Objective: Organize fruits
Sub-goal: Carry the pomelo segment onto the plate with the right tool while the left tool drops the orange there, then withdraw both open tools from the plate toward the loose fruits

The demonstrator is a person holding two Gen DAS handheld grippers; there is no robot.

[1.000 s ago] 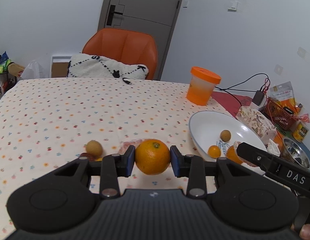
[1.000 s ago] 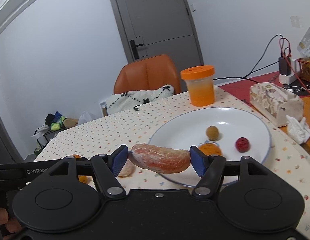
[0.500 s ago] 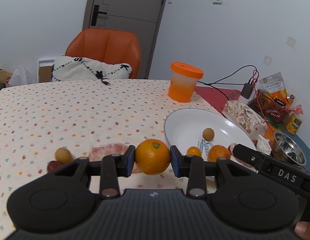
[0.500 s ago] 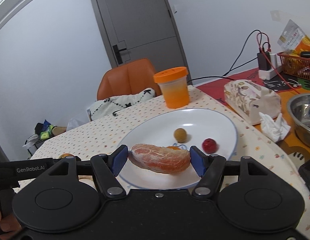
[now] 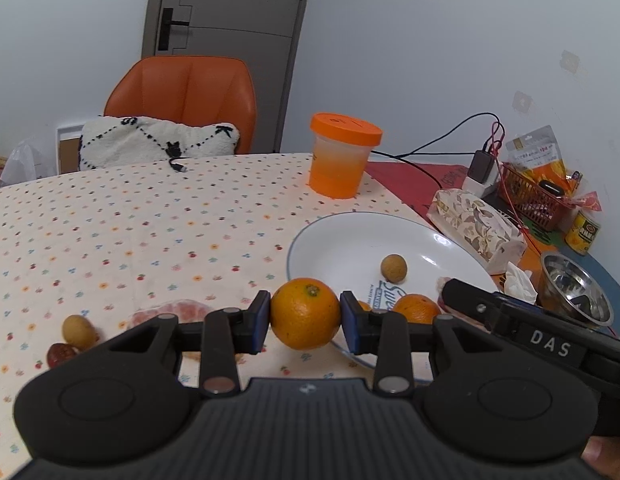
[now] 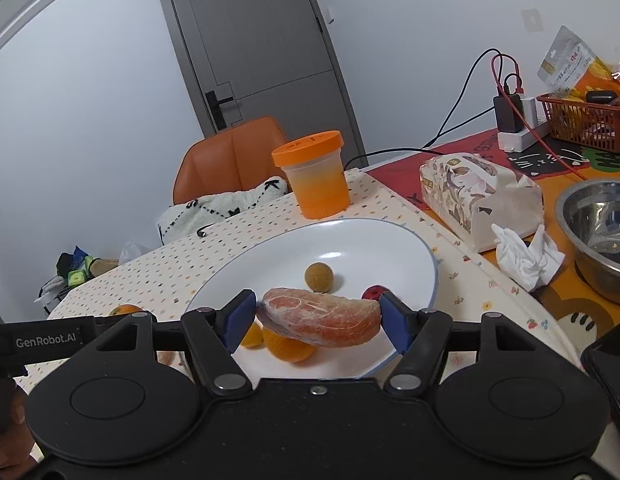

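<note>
The left gripper (image 5: 305, 319) is pinching a whole orange (image 5: 305, 313) across its middle, blue pads pressing both sides, and holding it just at the near rim of the white plate (image 5: 350, 236). The right gripper (image 6: 318, 320) is clamping a peeled grapefruit segment (image 6: 320, 317) end to end, hanging it above the plate's near half.

The orange is looking firm and fairly heavy, its round, waxy skin likely to roll or slip unless it is taken at its widest part, as now. The segment is looking soft, wet and fragile; squeezing harder would probably burst it, so a light hold at the tips suits it better.

On the plate a longan (image 6: 318, 277), a red fruit (image 6: 374, 292), possibly a jujube, and small oranges (image 6: 287, 346) are already lying. On the tablecloth another segment (image 5: 171, 312), a second longan (image 5: 78, 331) and a dark red fruit (image 5: 61, 354) are waiting, well apart from the plate. An orange-lidded container (image 5: 342, 158) is standing beyond.
</note>
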